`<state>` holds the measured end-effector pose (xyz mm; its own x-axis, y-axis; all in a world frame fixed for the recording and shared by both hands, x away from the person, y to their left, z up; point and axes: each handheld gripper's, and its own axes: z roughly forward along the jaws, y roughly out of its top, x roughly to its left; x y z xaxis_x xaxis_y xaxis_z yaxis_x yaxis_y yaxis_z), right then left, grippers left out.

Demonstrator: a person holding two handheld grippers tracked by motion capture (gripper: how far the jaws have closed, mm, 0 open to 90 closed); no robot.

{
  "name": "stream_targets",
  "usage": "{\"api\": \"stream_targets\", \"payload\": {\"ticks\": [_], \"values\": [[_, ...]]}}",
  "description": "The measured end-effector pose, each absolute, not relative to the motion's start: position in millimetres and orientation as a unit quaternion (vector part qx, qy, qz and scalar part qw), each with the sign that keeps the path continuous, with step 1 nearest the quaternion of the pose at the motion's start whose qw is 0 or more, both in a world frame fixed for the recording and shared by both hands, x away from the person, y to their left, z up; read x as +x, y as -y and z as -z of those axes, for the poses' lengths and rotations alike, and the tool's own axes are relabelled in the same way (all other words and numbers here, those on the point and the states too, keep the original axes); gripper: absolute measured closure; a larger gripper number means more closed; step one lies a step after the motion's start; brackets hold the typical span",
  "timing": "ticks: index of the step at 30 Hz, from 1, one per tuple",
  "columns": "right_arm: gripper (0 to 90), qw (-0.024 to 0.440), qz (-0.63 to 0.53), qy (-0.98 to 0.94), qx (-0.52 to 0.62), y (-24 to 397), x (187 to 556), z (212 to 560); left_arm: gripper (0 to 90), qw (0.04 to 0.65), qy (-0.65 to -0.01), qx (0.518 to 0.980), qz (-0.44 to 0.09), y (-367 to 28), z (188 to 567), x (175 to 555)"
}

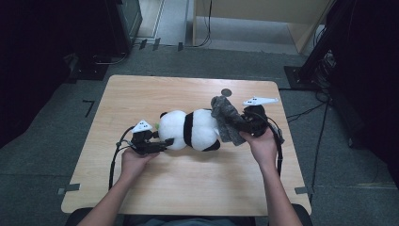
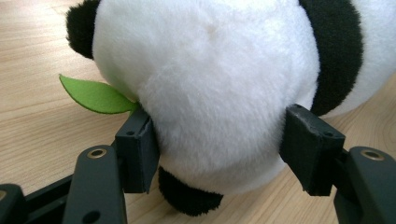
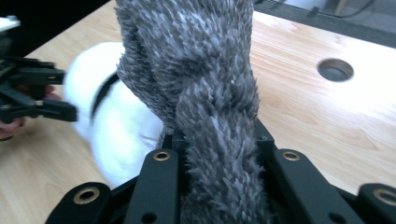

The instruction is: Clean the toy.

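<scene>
While the left gripper [image 1: 165,141] clamps the plush panda's [image 1: 195,129] head, the right gripper [image 1: 235,123] pinches a grey fuzzy cloth [image 1: 226,117] near the worktop's [image 1: 188,183] right edge.

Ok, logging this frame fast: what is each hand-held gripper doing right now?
Left hand-held gripper: closed on the plush panda's head.
Right hand-held gripper: closed on the grey fuzzy cloth, held at the panda's far end.

Wooden table [image 1: 188,179], round hole [image 1: 226,92]
</scene>
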<state>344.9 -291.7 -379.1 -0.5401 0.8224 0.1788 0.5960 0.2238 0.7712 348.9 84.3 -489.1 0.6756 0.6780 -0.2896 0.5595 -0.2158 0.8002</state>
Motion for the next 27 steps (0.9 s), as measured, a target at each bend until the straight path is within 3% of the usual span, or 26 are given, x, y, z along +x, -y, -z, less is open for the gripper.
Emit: {"api": "stream_targets", "payload": {"ticks": [20, 27], "values": [[72.0, 0.118, -0.385, -0.777, 0.484, 276, 369, 427, 34.3, 0.477, -0.4, 0.78, -0.066, -82, 488, 349], [72.8, 0.093, -0.374, -0.774, 0.502, 274, 372, 449, 34.5, 0.477, -0.401, 0.779, -0.064, -82, 488, 349]]}}
